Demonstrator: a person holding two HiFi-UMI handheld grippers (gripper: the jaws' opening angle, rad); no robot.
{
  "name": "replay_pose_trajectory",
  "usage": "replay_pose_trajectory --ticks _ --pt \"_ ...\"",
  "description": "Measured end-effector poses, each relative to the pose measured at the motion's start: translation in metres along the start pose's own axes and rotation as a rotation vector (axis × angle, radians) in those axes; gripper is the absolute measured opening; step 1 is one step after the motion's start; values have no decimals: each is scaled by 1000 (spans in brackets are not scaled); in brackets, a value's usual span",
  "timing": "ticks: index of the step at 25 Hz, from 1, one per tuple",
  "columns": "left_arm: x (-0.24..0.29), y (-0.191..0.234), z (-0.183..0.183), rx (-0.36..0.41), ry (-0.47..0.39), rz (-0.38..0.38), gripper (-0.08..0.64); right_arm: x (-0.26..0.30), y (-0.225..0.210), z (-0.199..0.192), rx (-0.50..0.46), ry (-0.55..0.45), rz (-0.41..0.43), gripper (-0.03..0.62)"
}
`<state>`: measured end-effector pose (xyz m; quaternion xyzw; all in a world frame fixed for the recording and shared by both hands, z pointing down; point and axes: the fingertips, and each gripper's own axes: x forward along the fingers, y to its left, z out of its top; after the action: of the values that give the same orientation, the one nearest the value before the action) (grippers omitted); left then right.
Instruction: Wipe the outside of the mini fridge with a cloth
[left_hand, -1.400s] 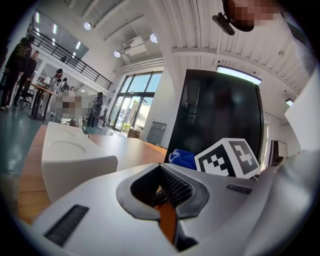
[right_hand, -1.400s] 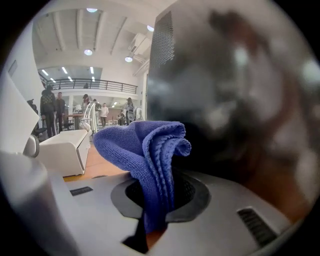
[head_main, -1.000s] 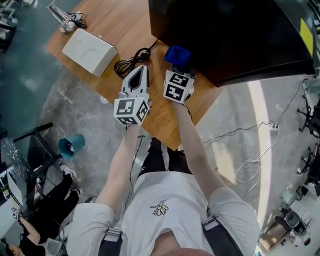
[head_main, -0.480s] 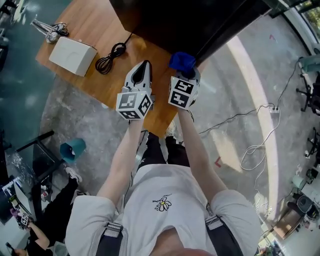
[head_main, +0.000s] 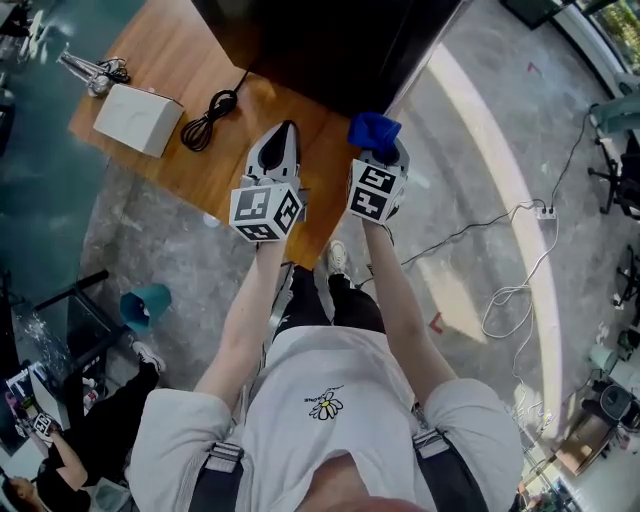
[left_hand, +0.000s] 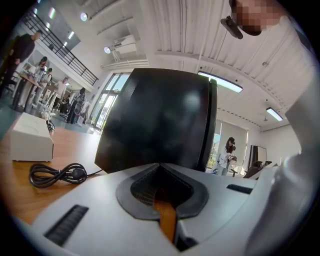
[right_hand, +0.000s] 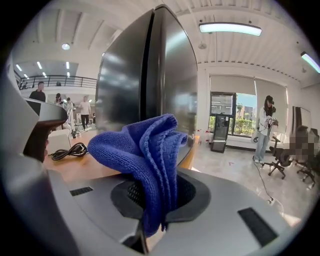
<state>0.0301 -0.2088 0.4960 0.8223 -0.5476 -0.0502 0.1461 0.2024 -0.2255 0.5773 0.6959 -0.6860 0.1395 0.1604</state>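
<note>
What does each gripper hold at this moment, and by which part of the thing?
The right gripper holds the blue cloth by its bunched lower end; the rest stands free above. The left gripper holds nothing.

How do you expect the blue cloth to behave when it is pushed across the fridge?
Probably floppy: the cloth bunches in loose folds above the shut right gripper. Its knitted pile looks soft, so it should drag rather than slide on the glossy fridge.

Wooden surface (head_main: 215, 178), upper left of frame. On it: black mini fridge (head_main: 320, 50) top centre; coiled black cable (head_main: 205, 120); white box (head_main: 138, 119) beside it; small metal items (head_main: 90, 72) far left.
</note>
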Motion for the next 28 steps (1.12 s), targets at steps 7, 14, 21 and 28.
replay_pose_trajectory --ticks 7,14,21,28 --pt "-36 -12 52 14 -34 39 2 -58 17 21 11 -4 148 67" --pt "-84 -46 137 72 -134 -3 2 -125 67 113 16 -102 445 67" --pt "-122 -44 162 161 -223 24 2 -169 81 172 15 -270 536 67" --pt "-128 -40 177 178 -250 18 2 -171 92 174 1 -250 566 67"
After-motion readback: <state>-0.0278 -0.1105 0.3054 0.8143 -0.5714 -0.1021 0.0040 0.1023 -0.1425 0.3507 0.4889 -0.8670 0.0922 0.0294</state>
